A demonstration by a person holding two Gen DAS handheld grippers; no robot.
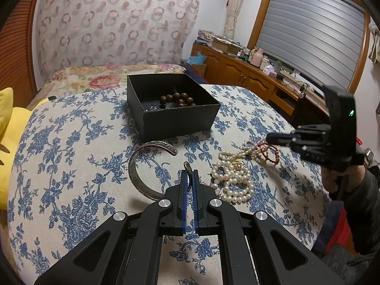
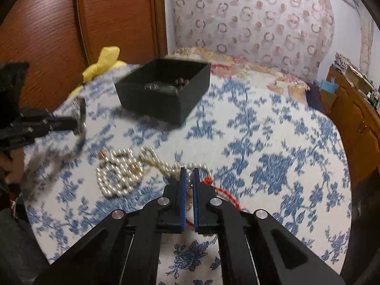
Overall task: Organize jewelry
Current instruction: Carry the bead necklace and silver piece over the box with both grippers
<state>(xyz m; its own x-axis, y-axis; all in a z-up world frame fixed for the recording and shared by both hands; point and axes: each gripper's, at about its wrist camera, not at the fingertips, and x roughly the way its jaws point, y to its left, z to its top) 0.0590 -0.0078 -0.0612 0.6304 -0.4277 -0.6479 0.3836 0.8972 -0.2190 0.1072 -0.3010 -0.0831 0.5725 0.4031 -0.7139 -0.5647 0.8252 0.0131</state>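
Lying in front of the black box [image 1: 166, 104], the silver cuff [image 1: 142, 163] is pinched by the left gripper [image 1: 190, 174]; pearl strands [image 2: 123, 168] are clamped by the right gripper [image 2: 189, 173].

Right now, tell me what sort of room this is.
Most likely a bedroom. The jewelry lies on a bed with a blue floral cover, a yellow pillow sits at its edge, and a cluttered wooden sideboard runs under a shuttered window.
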